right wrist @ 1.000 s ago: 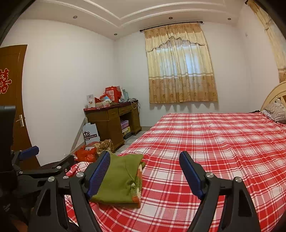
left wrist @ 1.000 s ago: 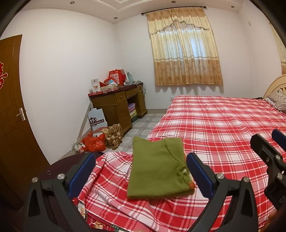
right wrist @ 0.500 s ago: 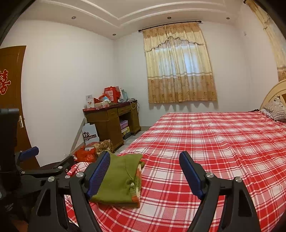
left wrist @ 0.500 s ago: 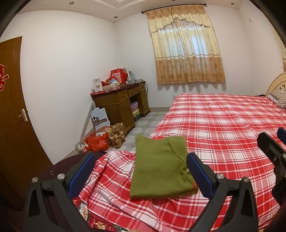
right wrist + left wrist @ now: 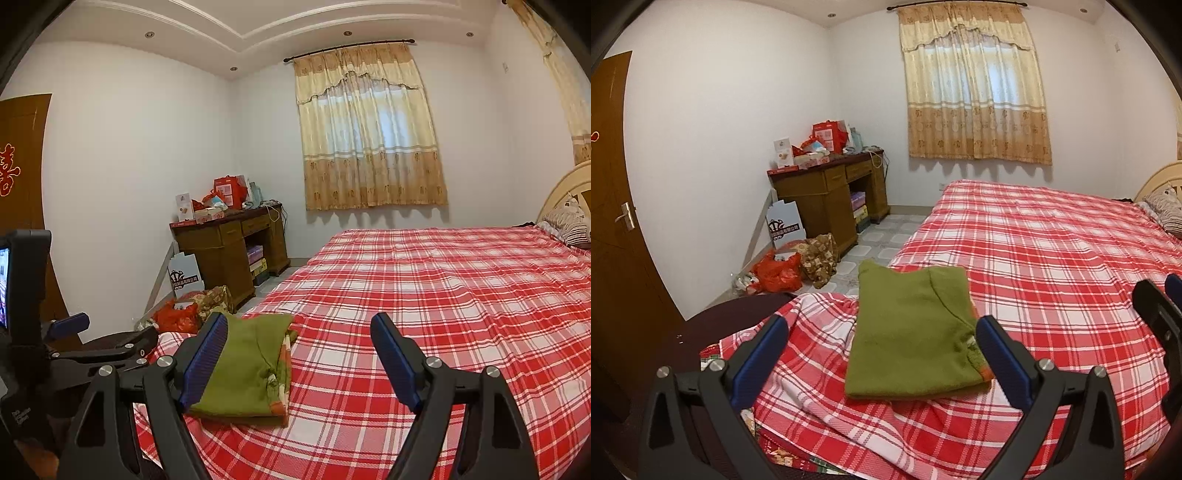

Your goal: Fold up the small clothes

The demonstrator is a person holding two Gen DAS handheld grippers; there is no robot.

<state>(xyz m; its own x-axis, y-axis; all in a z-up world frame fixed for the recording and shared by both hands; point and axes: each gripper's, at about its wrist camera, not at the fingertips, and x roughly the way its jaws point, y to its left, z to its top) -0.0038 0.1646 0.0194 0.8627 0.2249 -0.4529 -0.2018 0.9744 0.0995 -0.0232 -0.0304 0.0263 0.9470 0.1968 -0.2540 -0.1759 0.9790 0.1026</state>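
A green garment (image 5: 912, 332) lies folded into a neat rectangle near the corner of the bed with the red plaid sheet (image 5: 1052, 258). It also shows in the right wrist view (image 5: 247, 369), with an orange patterned edge on its right side. My left gripper (image 5: 882, 343) is open and empty, held above and just short of the garment. My right gripper (image 5: 299, 350) is open and empty, to the right of the garment. The right gripper shows at the edge of the left wrist view (image 5: 1156, 310); the left gripper shows in the right wrist view (image 5: 85, 343).
A wooden desk (image 5: 827, 199) with boxes on top stands against the left wall. Red bags and clutter (image 5: 779, 273) lie on the tiled floor beside it. A brown door (image 5: 613, 221) is at the left. A pillow (image 5: 1163, 206) and headboard are at the far right.
Both grippers have drawn back and shifted slightly; the view has swung a little. The folded green garment has stayed in place. Both grippers stay open.
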